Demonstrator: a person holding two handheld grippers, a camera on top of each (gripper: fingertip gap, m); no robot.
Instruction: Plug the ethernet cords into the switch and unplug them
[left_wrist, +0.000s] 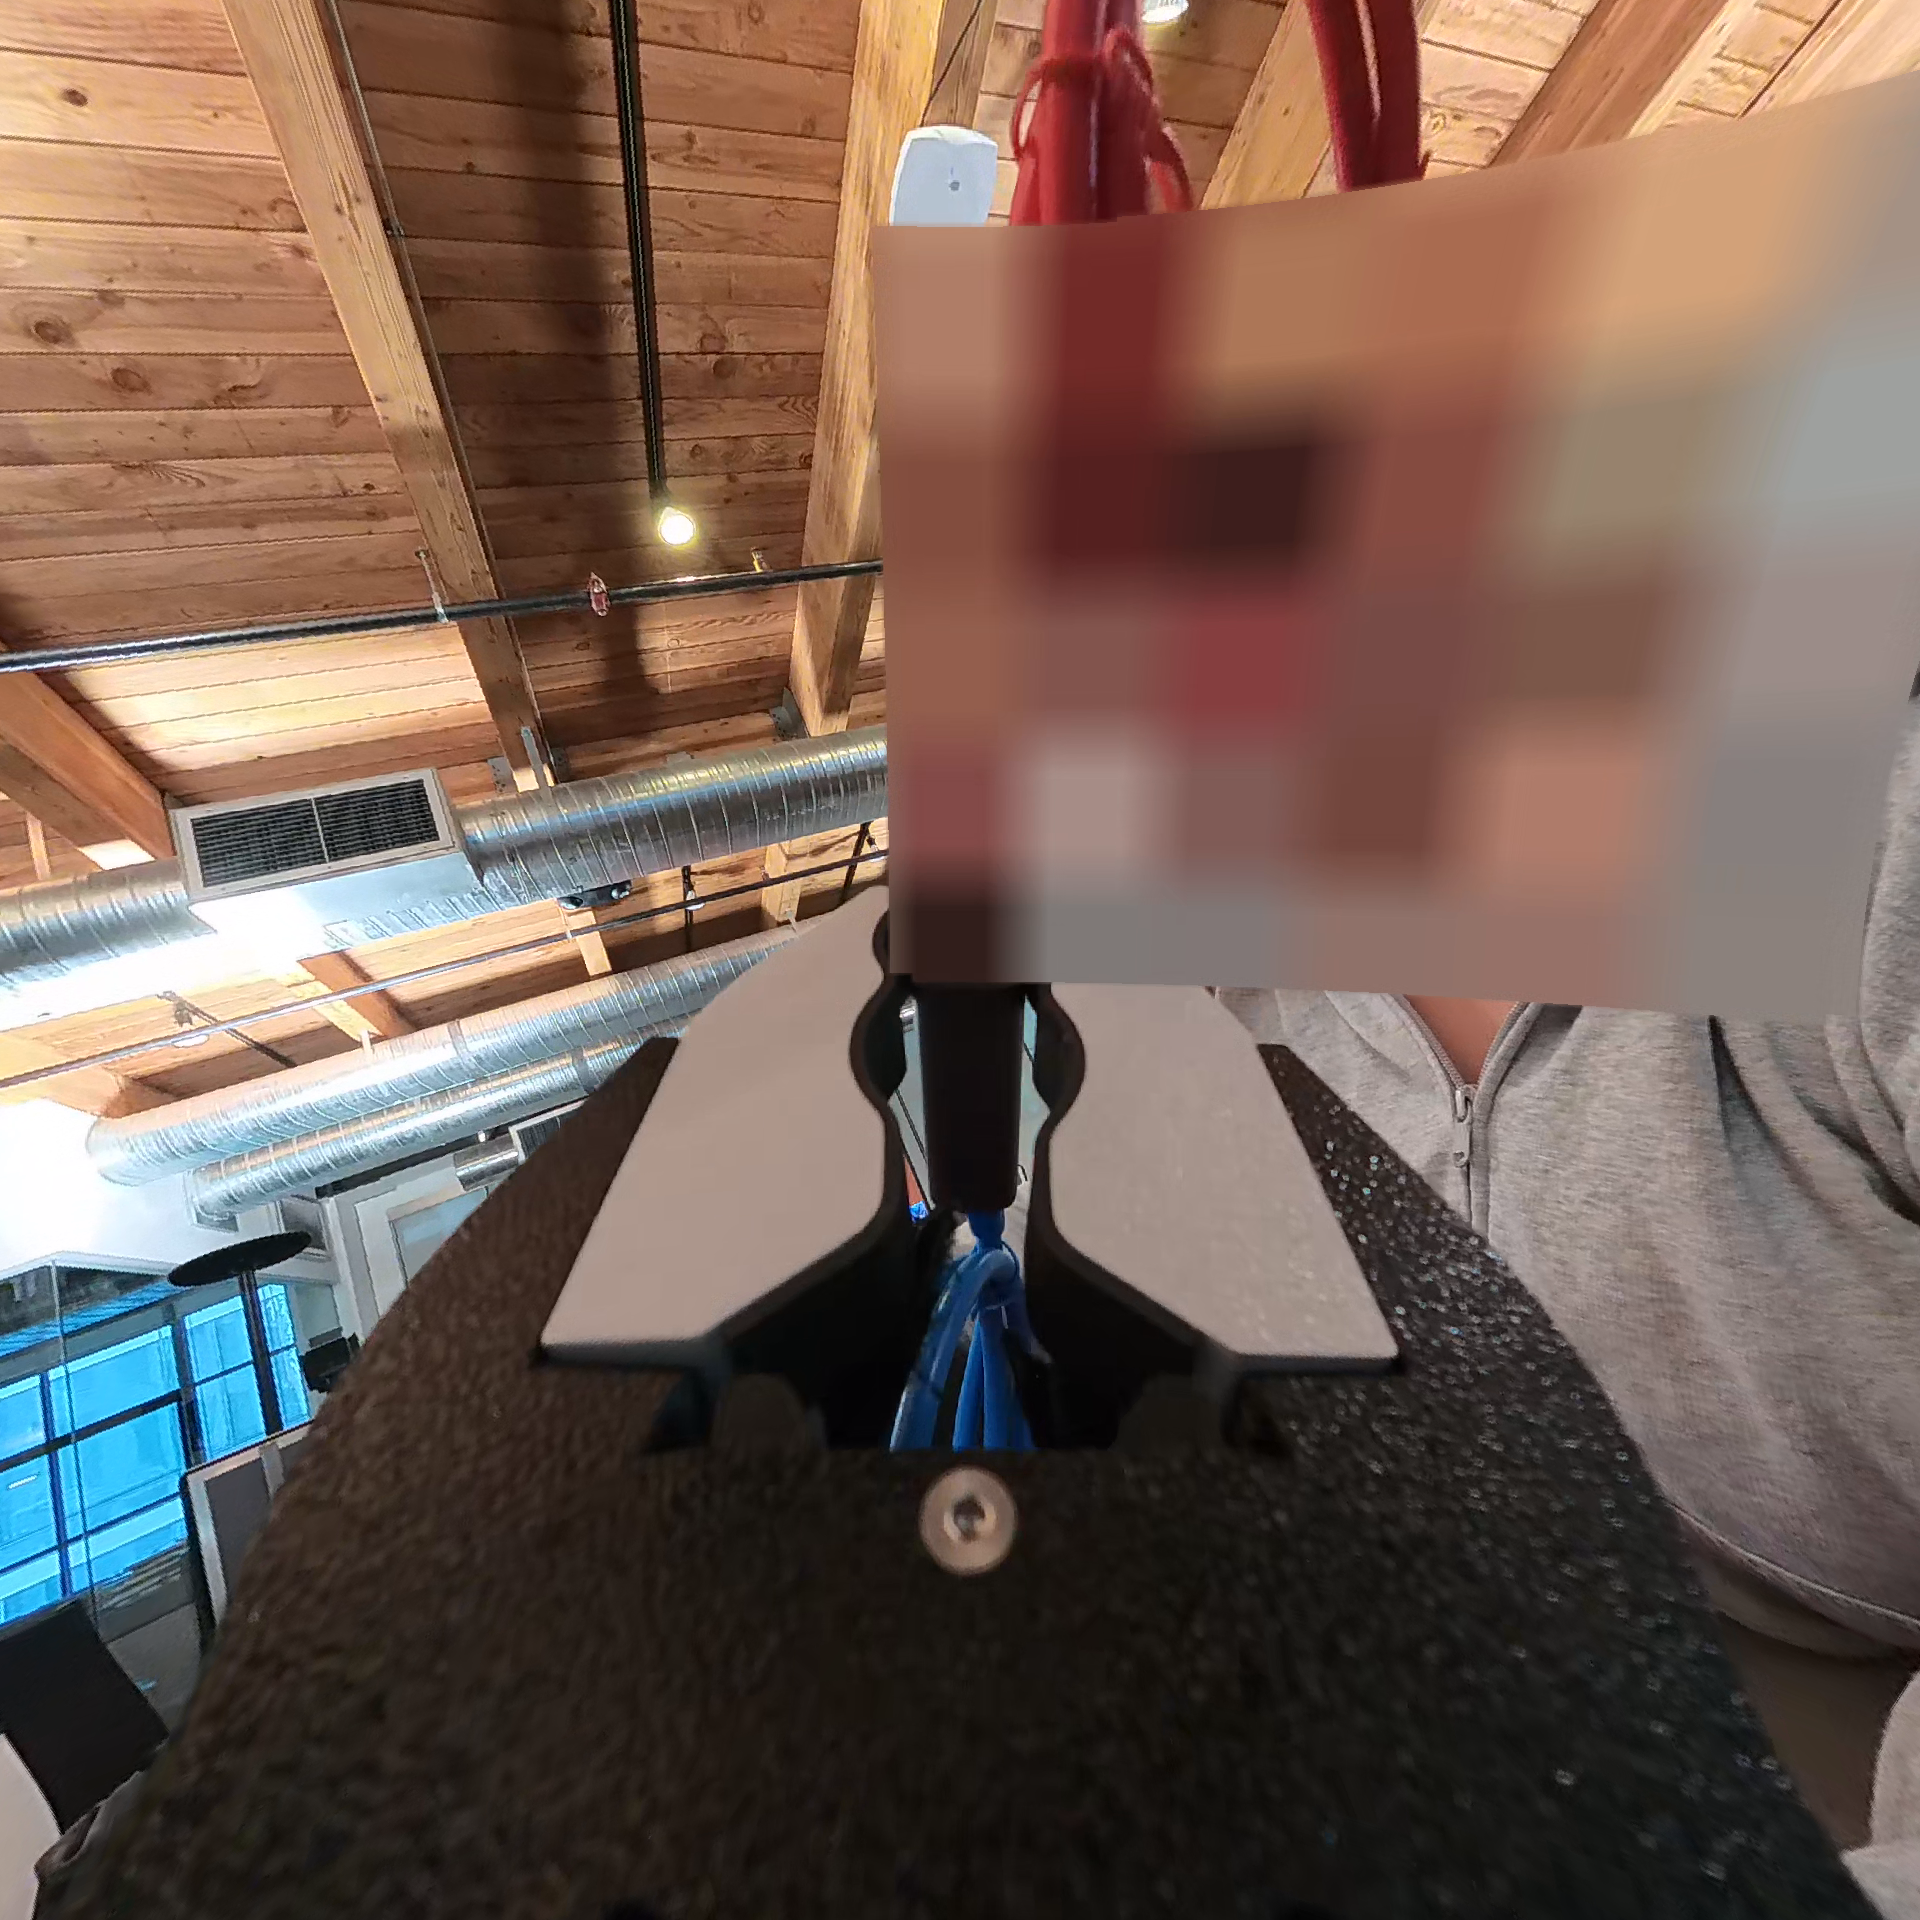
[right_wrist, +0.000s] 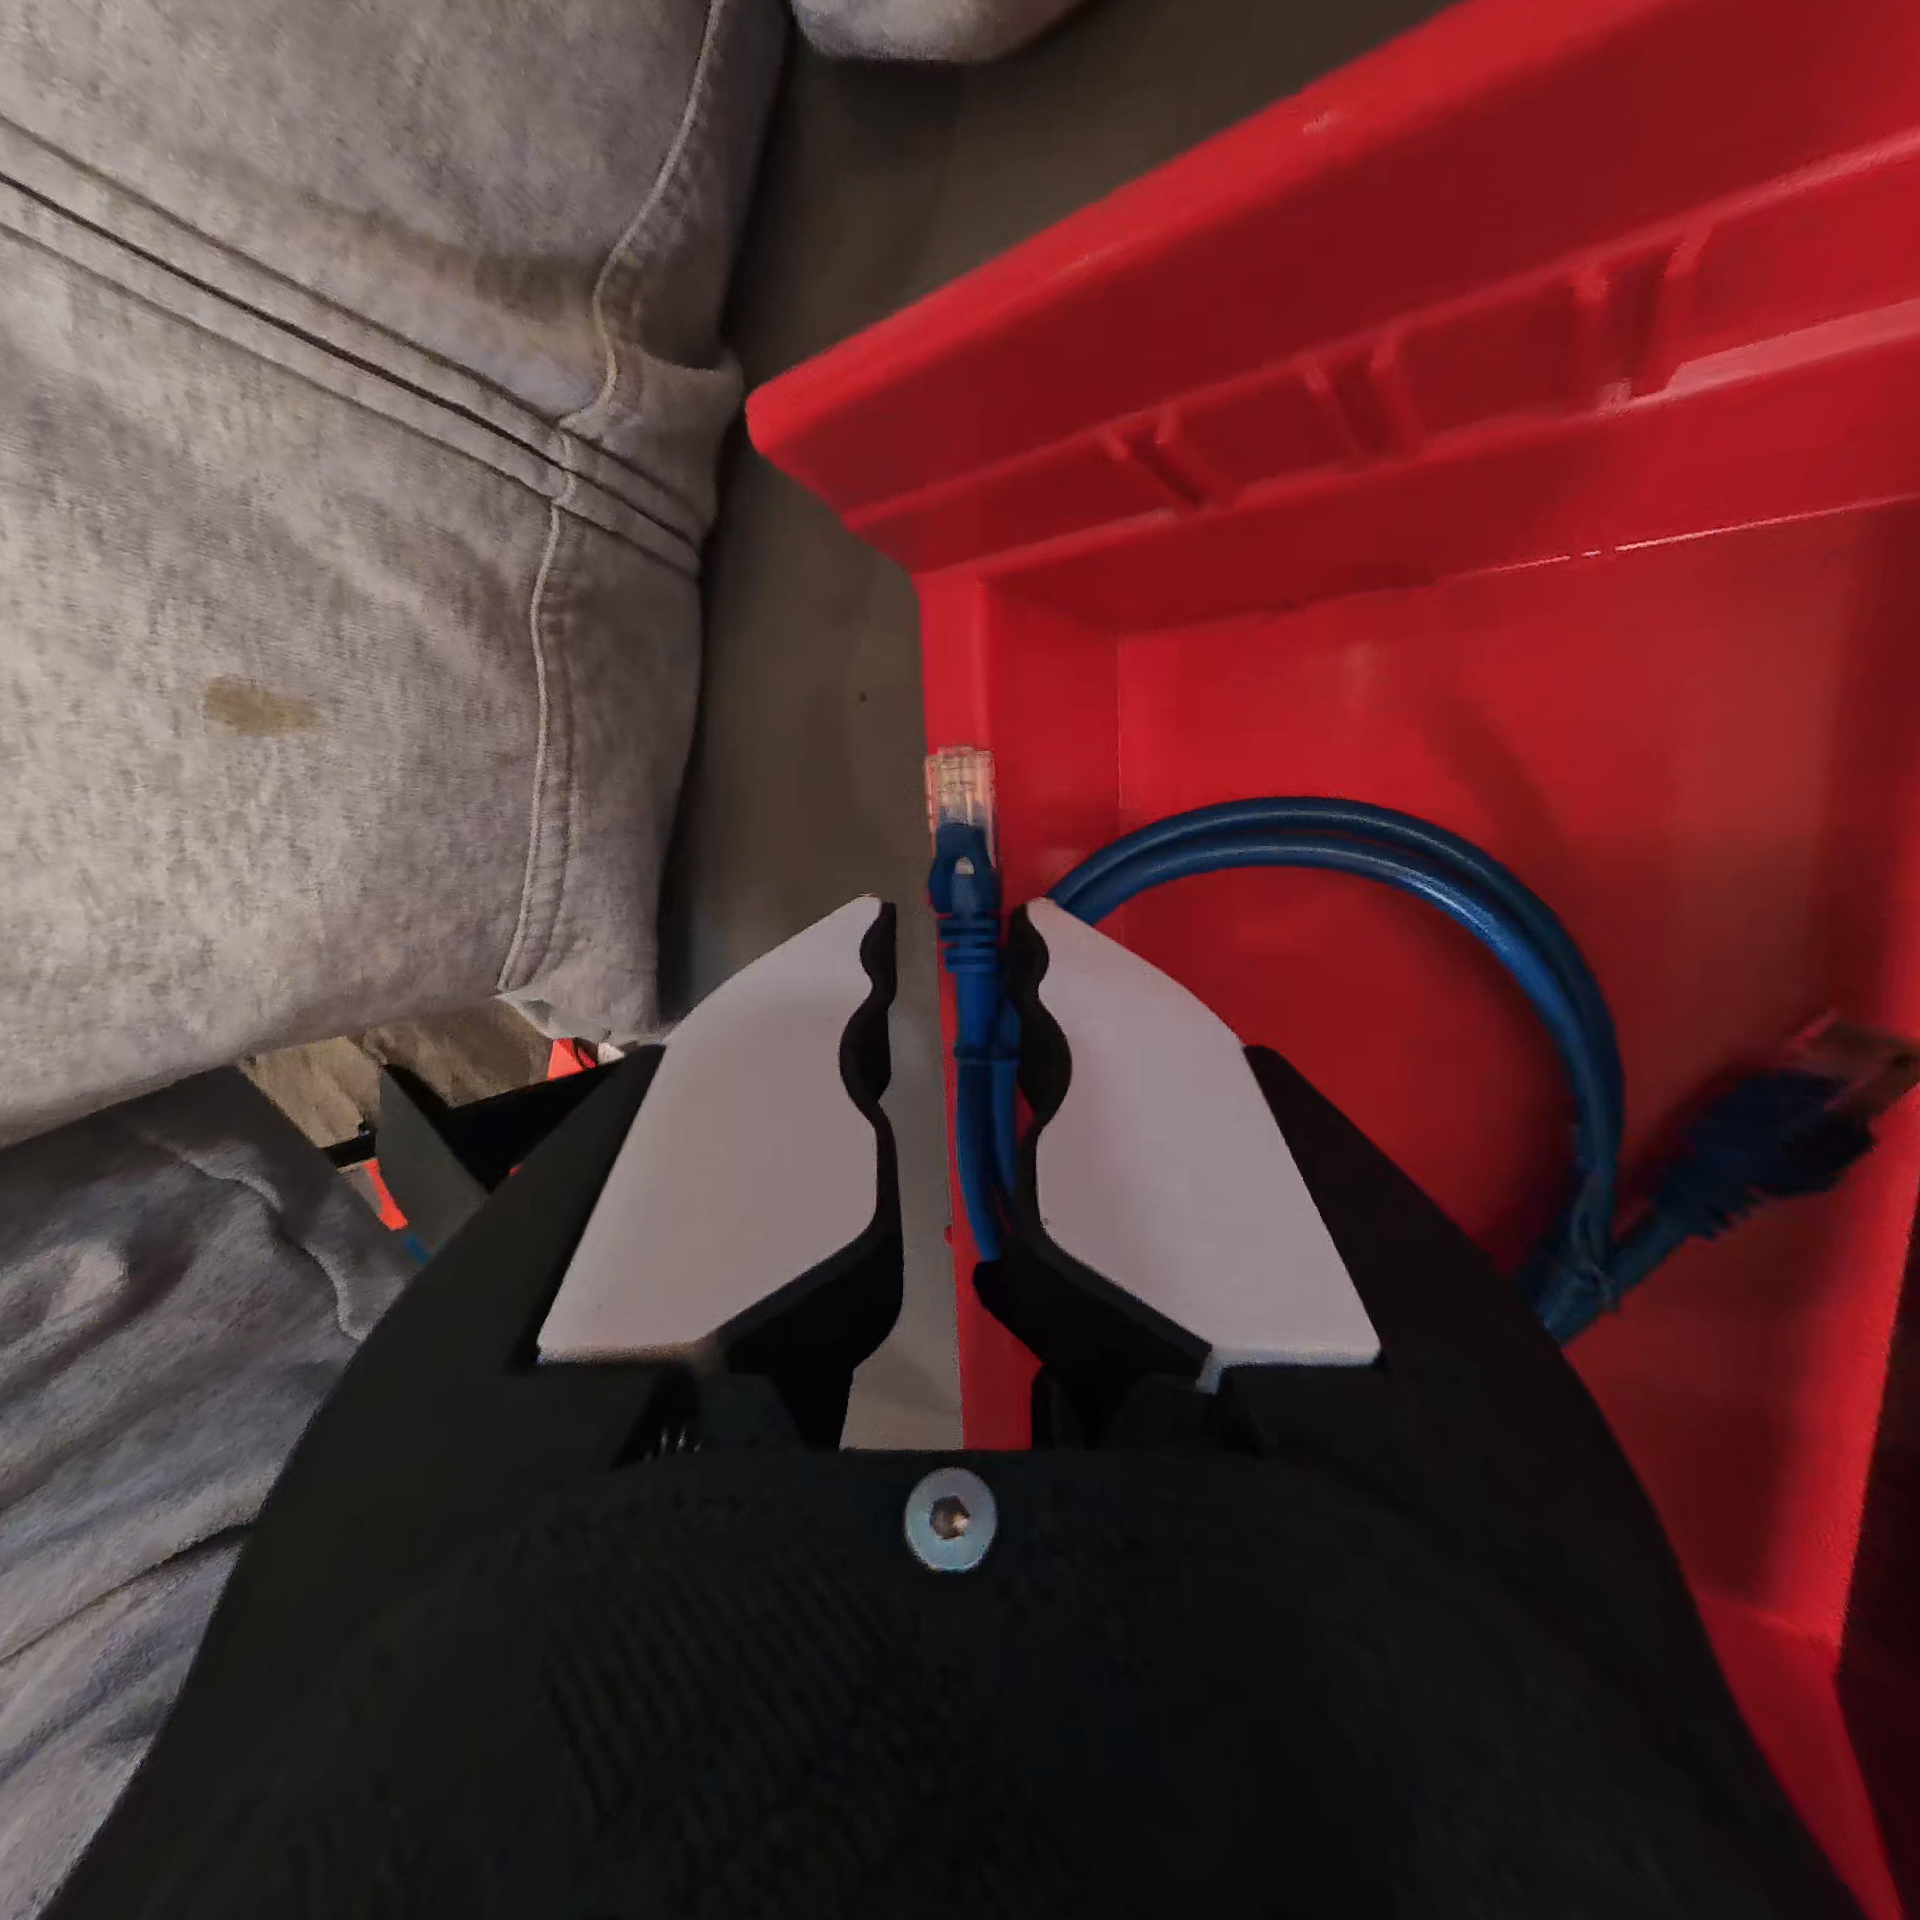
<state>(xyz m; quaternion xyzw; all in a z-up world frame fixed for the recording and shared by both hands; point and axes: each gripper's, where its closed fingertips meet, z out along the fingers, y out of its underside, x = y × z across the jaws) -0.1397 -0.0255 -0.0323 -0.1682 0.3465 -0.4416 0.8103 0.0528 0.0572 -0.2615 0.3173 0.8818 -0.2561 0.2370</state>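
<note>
Overhead, in my left view, runs a plank ceiling of warm brown wood (left_wrist: 208, 343) crossed by silver ribbed ducts (left_wrist: 665, 800). Nearest the lens, my left gripper (left_wrist: 961, 987) points upward with its jaws at a narrow gap around a dark round post (left_wrist: 966, 1101); I cannot tell whether the pads press on it. Blue cable strands (left_wrist: 982, 1351) hang just below the post, between the finger bases. Beyond sits a person in a grey zip sweatshirt (left_wrist: 1662, 1299).

My right gripper (right_wrist: 951, 914) faces down, its jaws narrowly apart, with a coiled blue network cable (right_wrist: 1455, 914) running between them against the right finger (right_wrist: 1143, 1122). One clear plug (right_wrist: 961, 790) sticks out past the fingertips over the rim of a red plastic bin (right_wrist: 1558, 675); the loop lies inside the bin. Grey trousers (right_wrist: 312, 623) fill the left side.
</note>
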